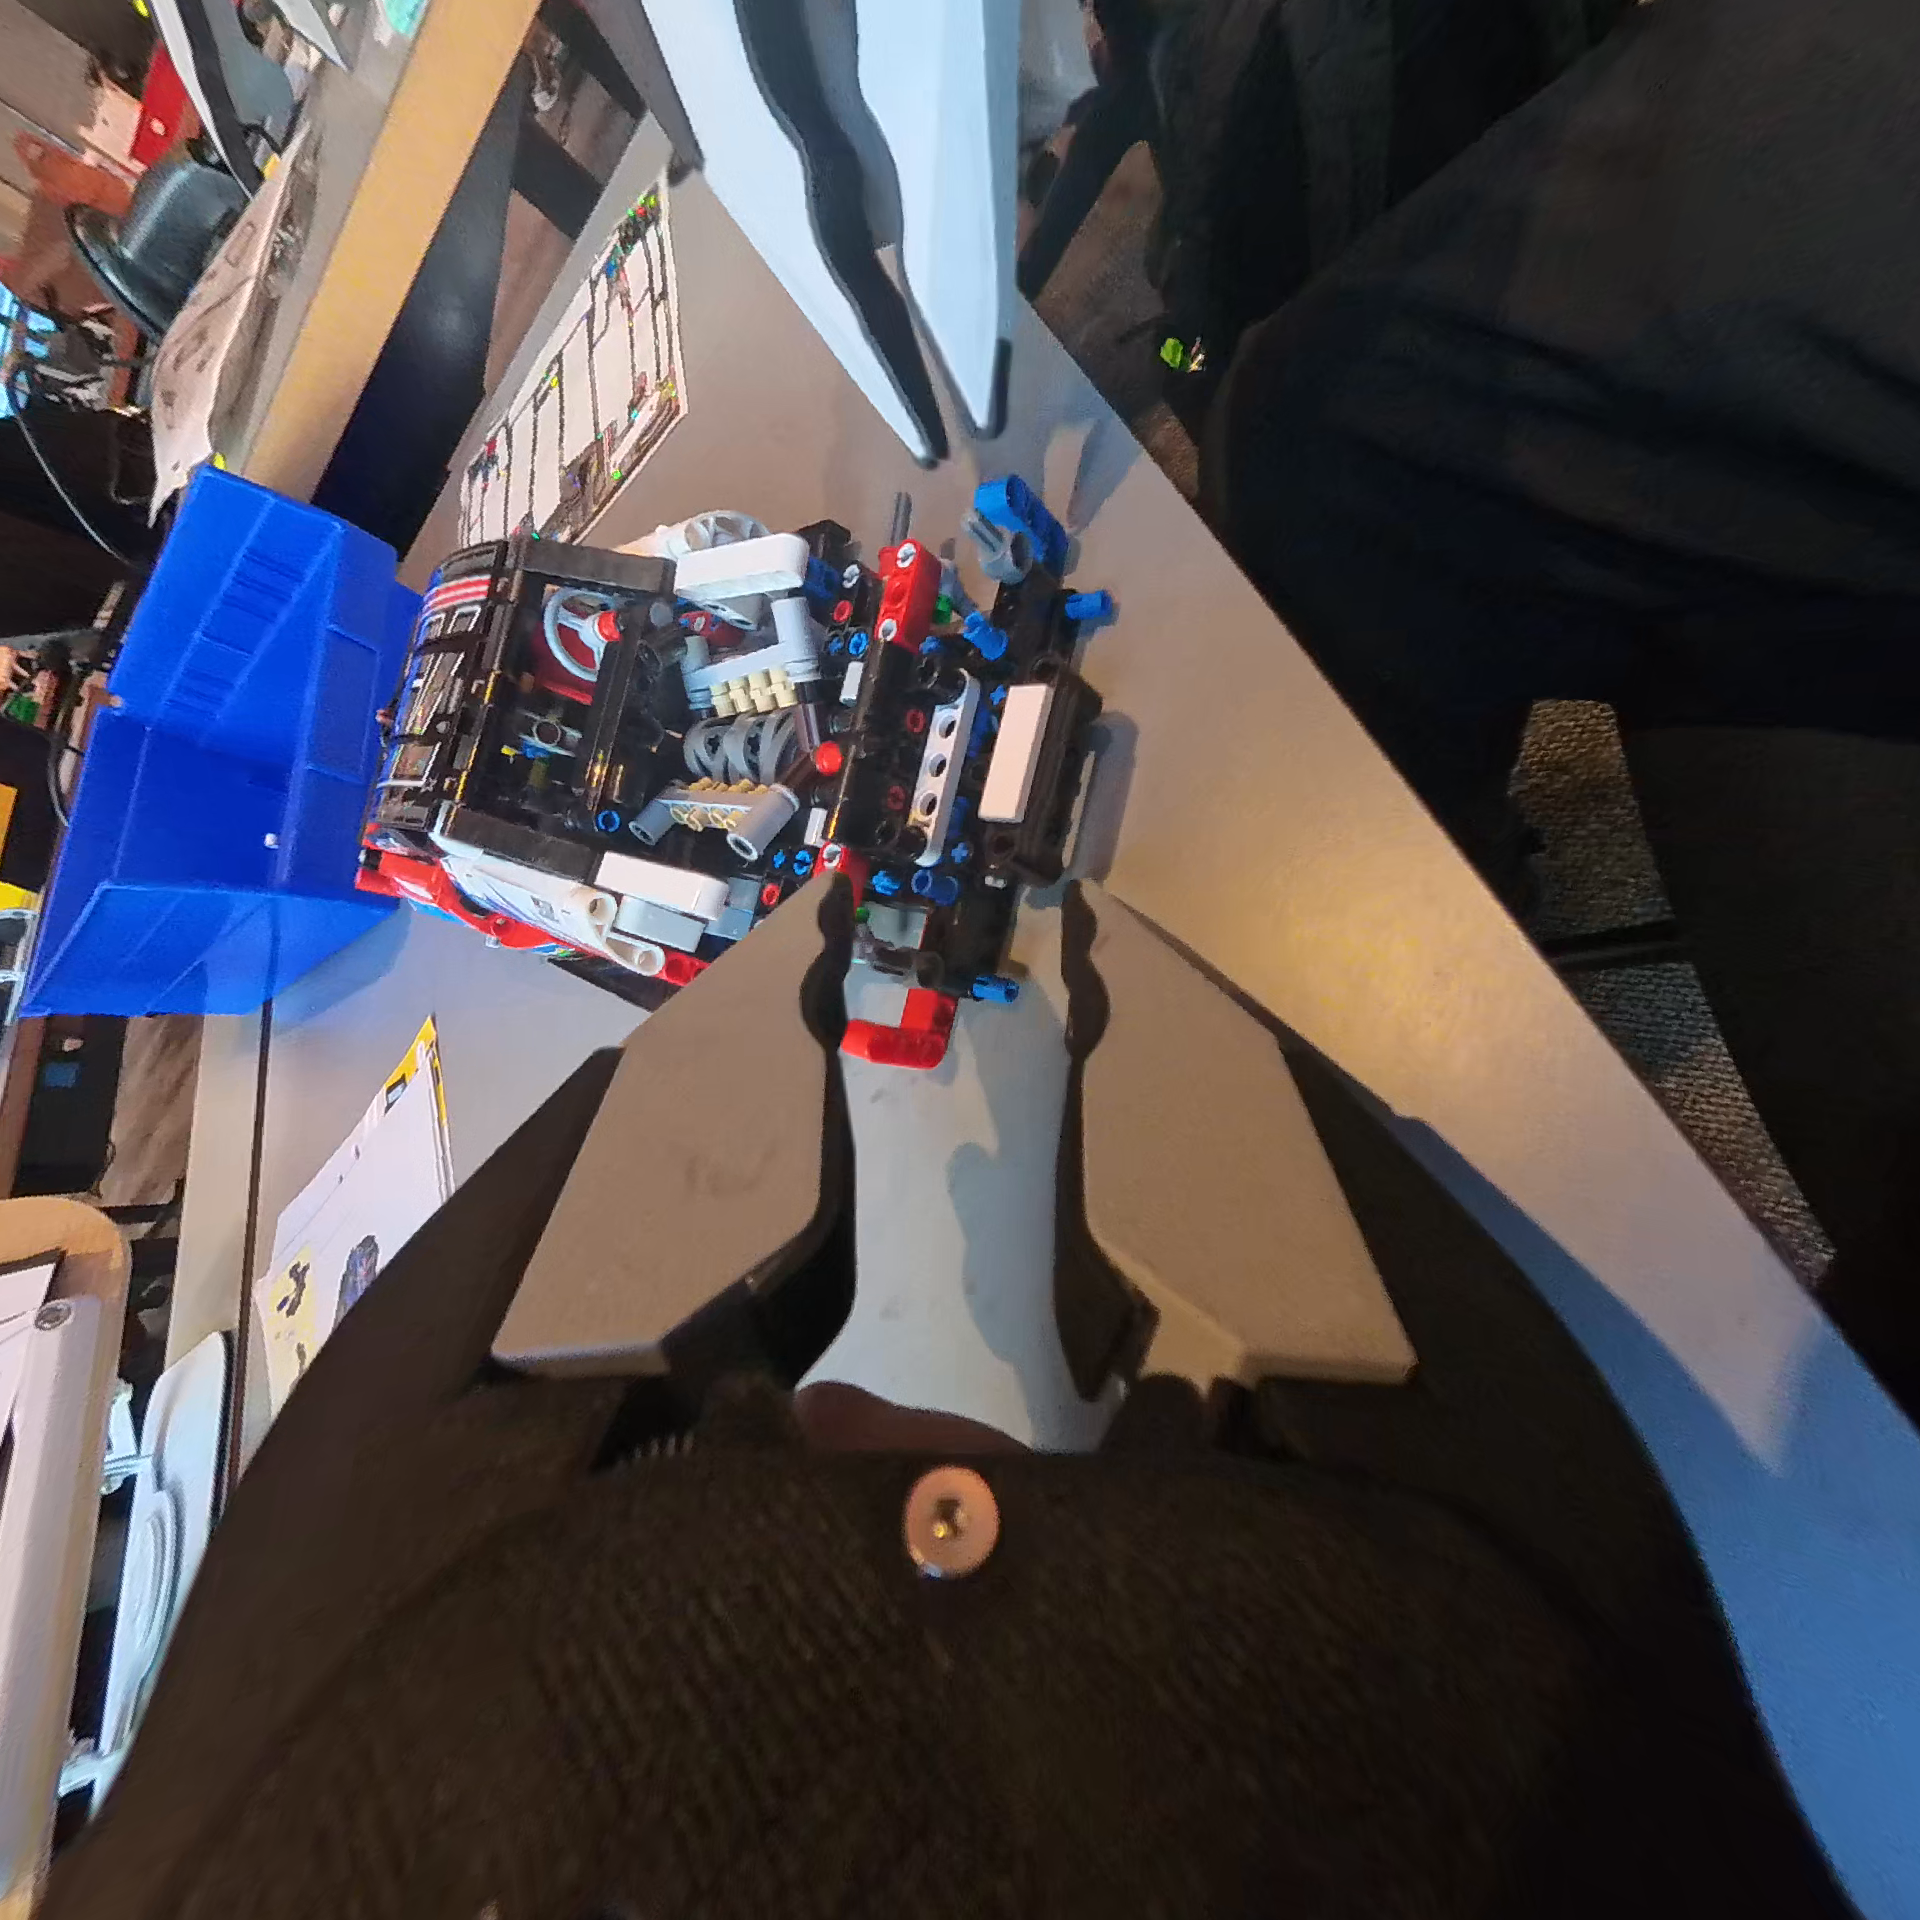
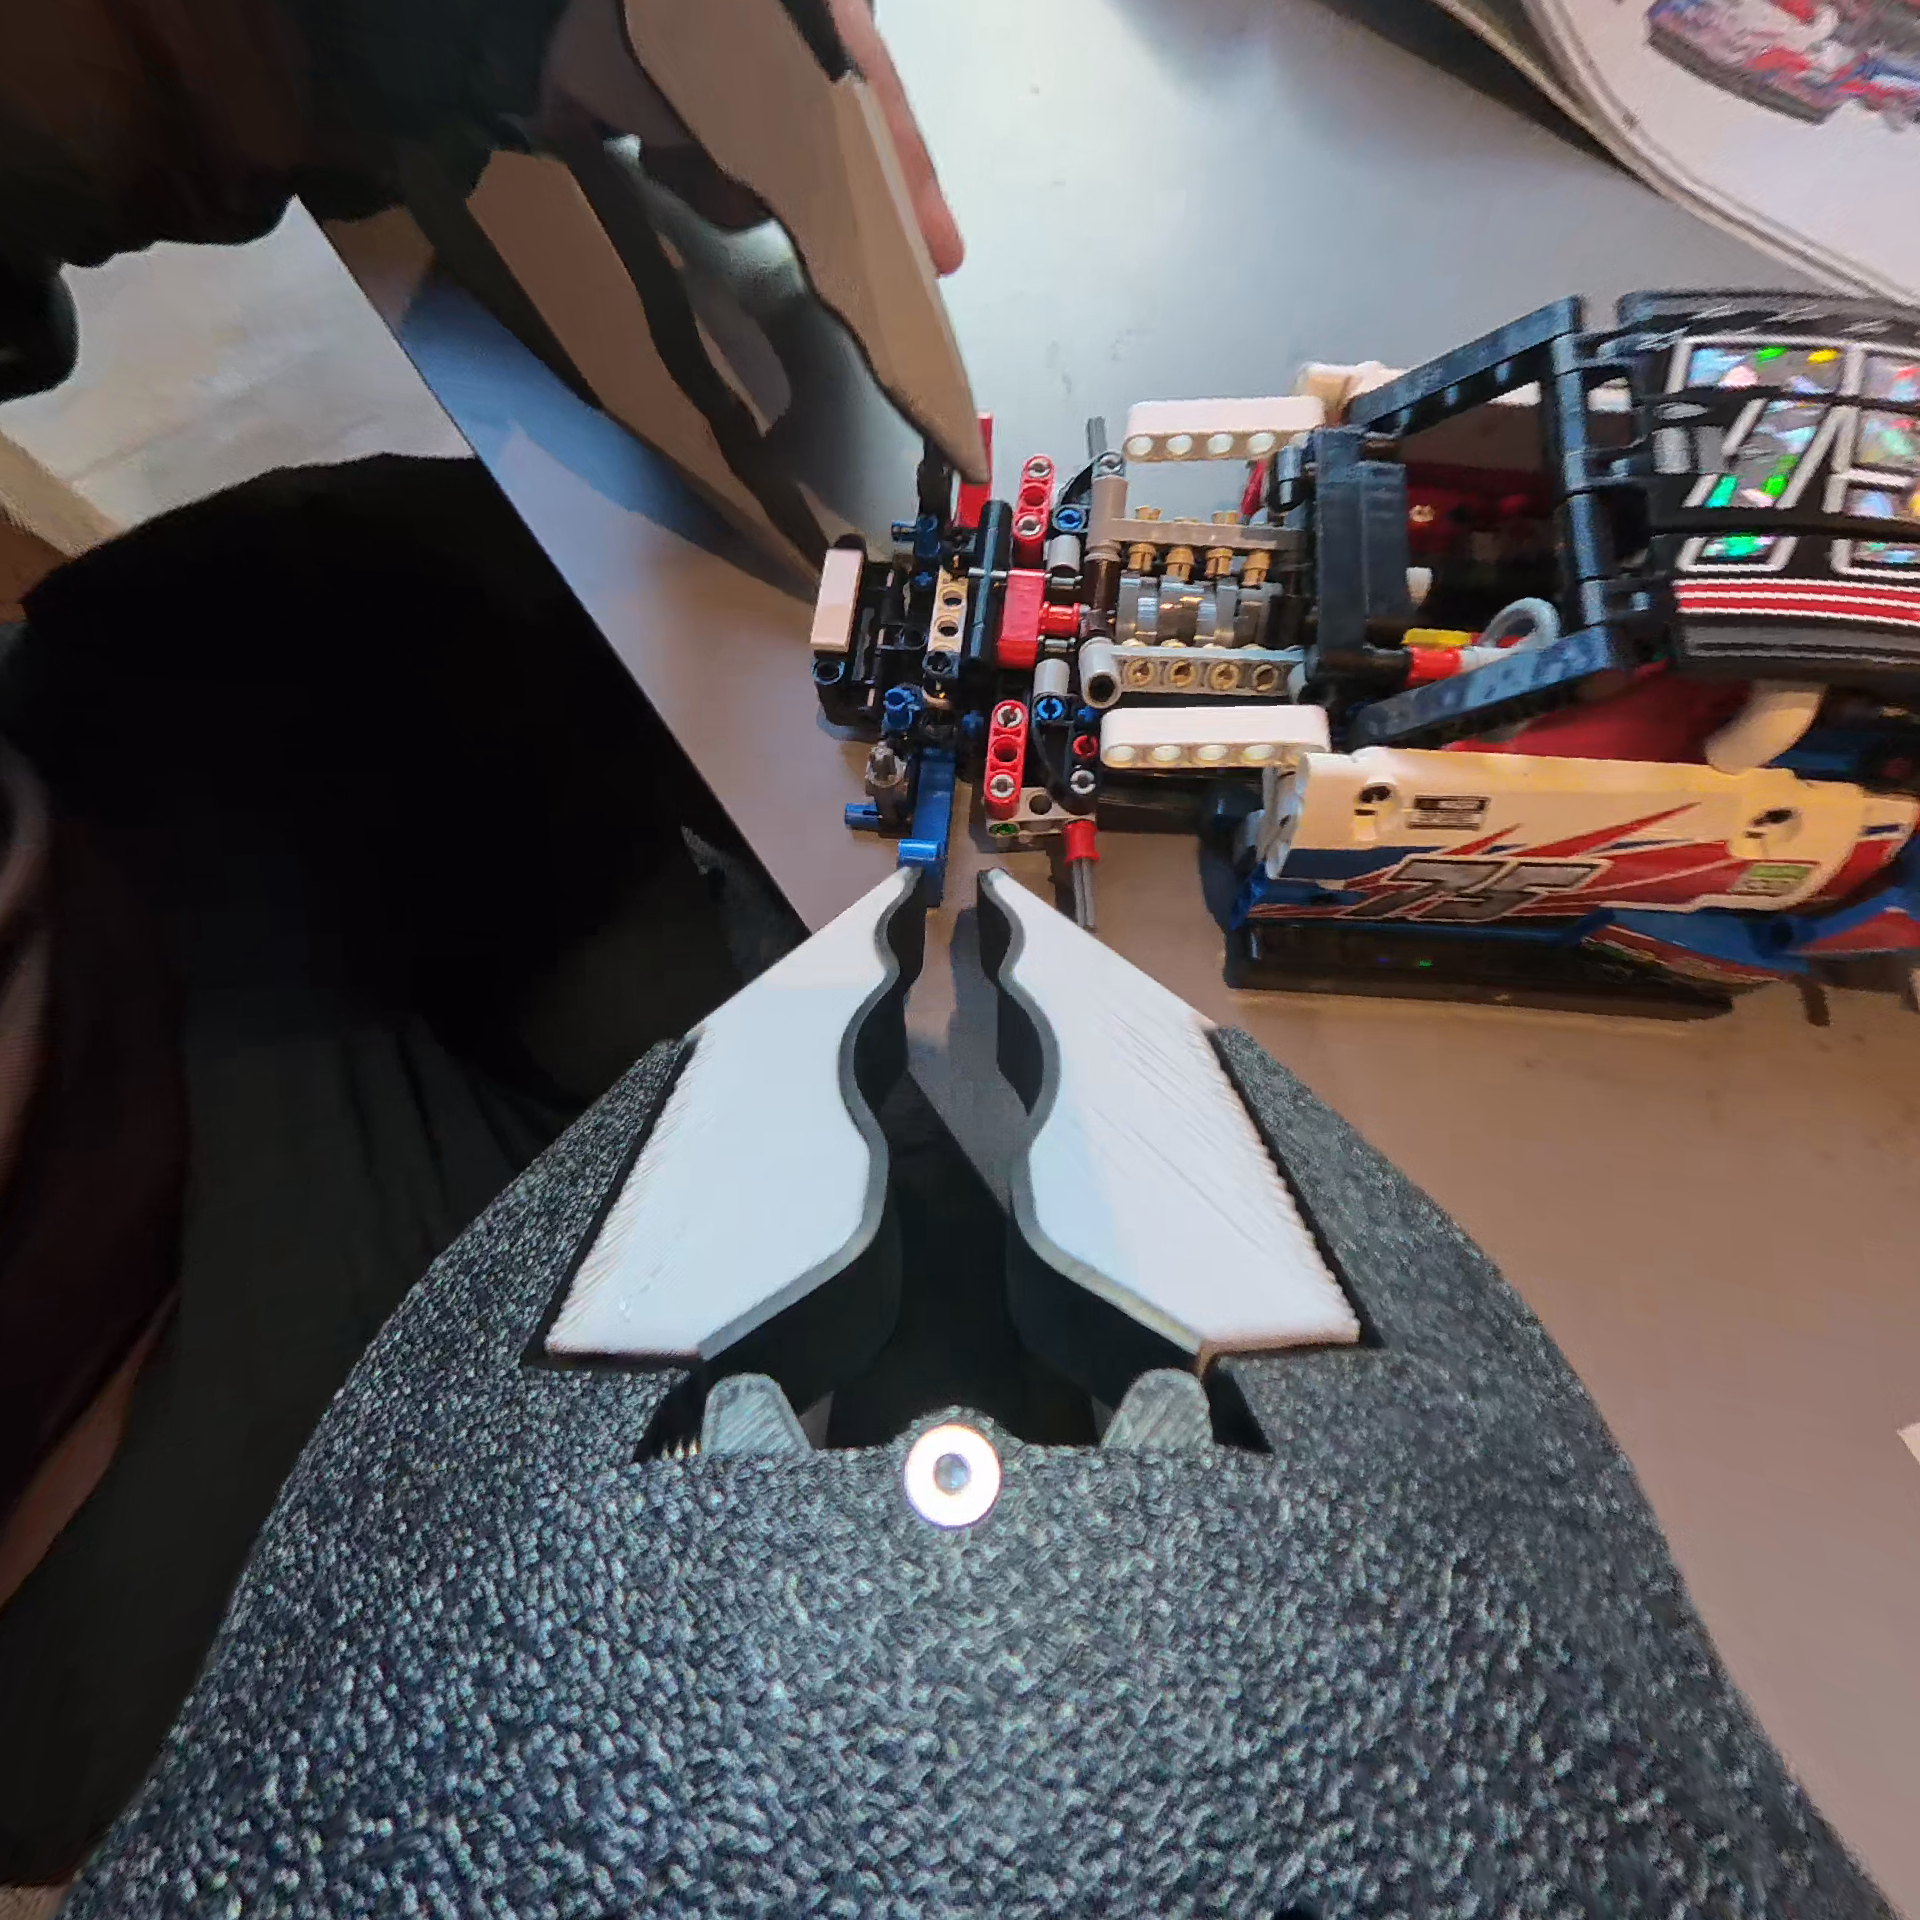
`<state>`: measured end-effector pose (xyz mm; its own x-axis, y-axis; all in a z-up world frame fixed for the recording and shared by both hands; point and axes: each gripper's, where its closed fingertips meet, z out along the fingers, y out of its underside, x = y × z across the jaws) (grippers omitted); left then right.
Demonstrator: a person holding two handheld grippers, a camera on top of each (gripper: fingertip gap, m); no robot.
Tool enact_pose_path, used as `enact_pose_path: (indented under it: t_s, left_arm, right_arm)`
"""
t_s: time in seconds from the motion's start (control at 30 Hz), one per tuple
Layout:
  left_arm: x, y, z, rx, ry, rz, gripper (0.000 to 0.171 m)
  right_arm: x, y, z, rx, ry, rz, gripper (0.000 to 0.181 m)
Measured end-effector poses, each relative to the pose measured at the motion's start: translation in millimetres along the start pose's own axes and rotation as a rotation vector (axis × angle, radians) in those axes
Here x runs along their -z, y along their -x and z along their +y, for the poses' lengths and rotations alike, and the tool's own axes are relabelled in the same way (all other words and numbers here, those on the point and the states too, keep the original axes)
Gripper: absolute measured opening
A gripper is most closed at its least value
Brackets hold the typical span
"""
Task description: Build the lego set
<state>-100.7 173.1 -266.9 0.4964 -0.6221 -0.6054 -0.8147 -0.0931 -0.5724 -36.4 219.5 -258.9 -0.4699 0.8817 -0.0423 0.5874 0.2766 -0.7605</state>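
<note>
Two grippers flank the Lego car's open front end.

Left wrist view: Lego car [image 1: 727,727] sits on the grey table [image 1: 1299,831] against a blue bin [image 1: 218,748]; judged parked there for access. Left gripper [image 1: 951,894] jaws wide, straddling the red beam [image 1: 899,1029] at the chassis corner, tilted down.

Right wrist view: right gripper [image 2: 948,883] jaws narrow, empty, tips just beside the blue beam [image 2: 928,821], level with the table.
</note>
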Motion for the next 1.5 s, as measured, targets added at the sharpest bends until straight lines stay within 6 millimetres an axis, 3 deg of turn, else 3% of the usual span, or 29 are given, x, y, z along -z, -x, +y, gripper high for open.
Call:
enact_pose_path:
  t_s: [0.17, 0.4, 0.53, 0.83, 1.0, 1.13, 1.3, 1.5]
  left_arm:
    - [0.0, 1.3, -3.5, 0.013, -0.024, -0.003, 0.036]
    - [2.2, -1.7, -18.0, 0.135, -0.131, 0.063, 0.031]
    - [-2.7, -6.4, -16.8, 0.156, -0.119, 0.097, 0.031]
    - [-8.1, -13.5, -10.8, 0.093, -0.06, 0.094, 0.025]
    - [-6.2, -10.7, -7.8, 0.115, -0.061, 0.096, 0.022]
    - [-3.9, -10.2, -7.6, 0.127, -0.071, 0.103, 0.023]
    - [-0.6, -12.6, -8.0, 0.128, -0.076, 0.121, 0.022]
    - [-2.9, -16.0, -6.6, 0.115, -0.061, 0.13, 0.02]
  right_arm:
    - [6.1, -0.1, -13.7, -0.058, -0.105, 0.013, 0.009]
    - [-5.7, 8.6, -14.7, -0.003, -0.034, 0.038, 0.0]
    - [-4.7, 10.6, -33.9, -0.032, -0.038, 0.044, 0.0]
    - [-24.1, 10.2, -23.6, 0.059, 0.229, 0.1, 0.0]
    - [-11.5, -1.8, -48.3, 0.046, 0.206, 0.128, 0.0]
    - [-5.7, -12.8, -42.5, 0.002, 0.25, 0.149, 0.0]
    - [24.2, -26.2, -44.6, -0.192, 0.041, 0.208, 0.0]
    - [42.2, -28.4, 1.4, -0.462, -0.11, 0.194, 0.001]
